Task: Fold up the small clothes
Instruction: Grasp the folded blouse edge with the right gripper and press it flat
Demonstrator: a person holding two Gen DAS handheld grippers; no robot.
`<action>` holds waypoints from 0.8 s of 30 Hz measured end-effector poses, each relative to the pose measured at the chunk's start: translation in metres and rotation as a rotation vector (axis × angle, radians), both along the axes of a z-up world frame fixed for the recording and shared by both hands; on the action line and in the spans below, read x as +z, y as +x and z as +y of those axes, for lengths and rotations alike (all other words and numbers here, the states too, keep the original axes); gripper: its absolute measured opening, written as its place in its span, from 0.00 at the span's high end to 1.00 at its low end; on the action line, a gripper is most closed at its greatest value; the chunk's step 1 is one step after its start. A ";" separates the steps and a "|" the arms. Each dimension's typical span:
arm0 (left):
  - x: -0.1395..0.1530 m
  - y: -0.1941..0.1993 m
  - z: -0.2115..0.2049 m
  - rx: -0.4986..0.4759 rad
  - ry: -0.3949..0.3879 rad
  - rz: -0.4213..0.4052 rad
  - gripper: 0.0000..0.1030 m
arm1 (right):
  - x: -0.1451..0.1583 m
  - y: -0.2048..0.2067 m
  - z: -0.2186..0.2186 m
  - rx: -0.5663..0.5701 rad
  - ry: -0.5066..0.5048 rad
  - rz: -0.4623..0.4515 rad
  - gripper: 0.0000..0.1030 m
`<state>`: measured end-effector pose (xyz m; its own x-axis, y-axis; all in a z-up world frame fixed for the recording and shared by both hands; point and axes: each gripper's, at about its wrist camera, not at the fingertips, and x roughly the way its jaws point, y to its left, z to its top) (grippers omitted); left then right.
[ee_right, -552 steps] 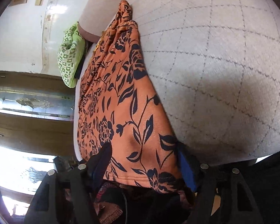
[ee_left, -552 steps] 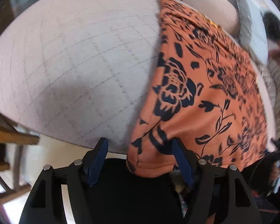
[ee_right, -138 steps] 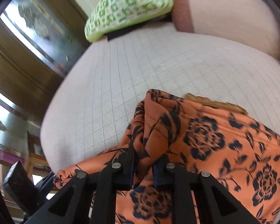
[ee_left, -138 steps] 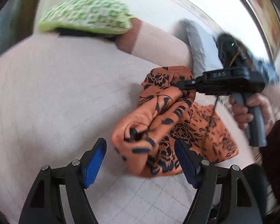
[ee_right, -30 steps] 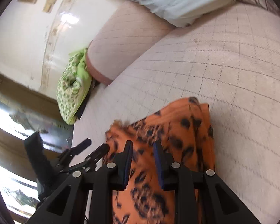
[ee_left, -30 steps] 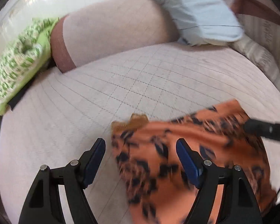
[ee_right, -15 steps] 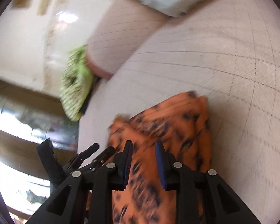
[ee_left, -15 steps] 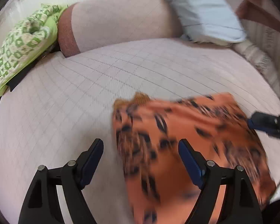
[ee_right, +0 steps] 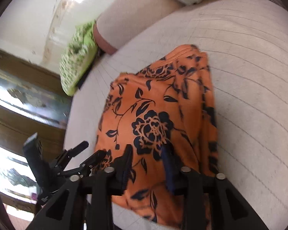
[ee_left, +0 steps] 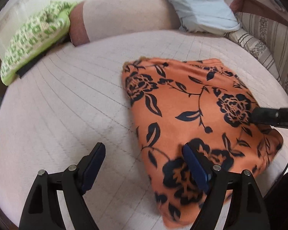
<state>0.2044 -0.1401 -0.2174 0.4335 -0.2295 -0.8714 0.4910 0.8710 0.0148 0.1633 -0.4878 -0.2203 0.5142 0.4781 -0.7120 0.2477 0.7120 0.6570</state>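
The orange garment (ee_left: 184, 115) with a black flower and leaf print lies folded into a compact bundle on the pale quilted bed (ee_left: 67, 105), near the edge closest to the cameras. Its top layer is fairly smooth, and stacked folded layers show along one side in the right wrist view (ee_right: 207, 99).

The left gripper (ee_left: 144, 161) hangs low over the near part of the garment with its fingers (ee_left: 195, 168) wide apart; one blue-padded finger is over the cloth, the other over bare bed cover, and nothing is held between them. The right gripper (ee_right: 146, 160) sits over the opposite side of the garment, its fingers (ee_right: 168, 164) parted with cloth showing in the gap beneath them; whether they touch the fabric cannot be told. Each gripper appears at the edge of the other's view, just beside the bundle.

Farther back on the bed, well apart from the garment, a long pinkish bolster (ee_left: 122, 13) lies across the head end. A green and white patterned pillow (ee_left: 34, 42) rests against its one end, and a light blue pillow (ee_left: 199, 9) leans at the other. A striped cushion (ee_left: 259, 40) is beside the blue pillow.
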 end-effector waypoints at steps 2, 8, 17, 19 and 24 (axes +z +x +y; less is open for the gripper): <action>0.005 -0.010 0.006 -0.010 -0.024 -0.008 0.19 | 0.005 -0.007 -0.002 -0.026 0.025 -0.033 0.41; -0.008 -0.037 0.011 -0.013 -0.002 0.022 0.18 | 0.019 -0.022 0.018 0.024 -0.023 -0.106 0.41; -0.030 -0.034 0.008 0.047 0.024 0.044 0.06 | -0.018 -0.022 0.027 0.034 -0.094 0.051 0.52; -0.031 -0.032 0.009 0.060 0.020 0.059 0.03 | -0.021 -0.020 0.022 0.035 -0.084 0.050 0.52; -0.041 -0.034 0.009 0.099 0.025 0.129 0.00 | -0.023 -0.017 0.029 0.040 -0.101 0.043 0.52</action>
<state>0.1707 -0.1313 -0.2587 0.3371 -0.1686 -0.9262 0.4024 0.9152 -0.0202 0.1465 -0.4588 -0.2438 0.4642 0.4223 -0.7785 0.2441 0.7839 0.5708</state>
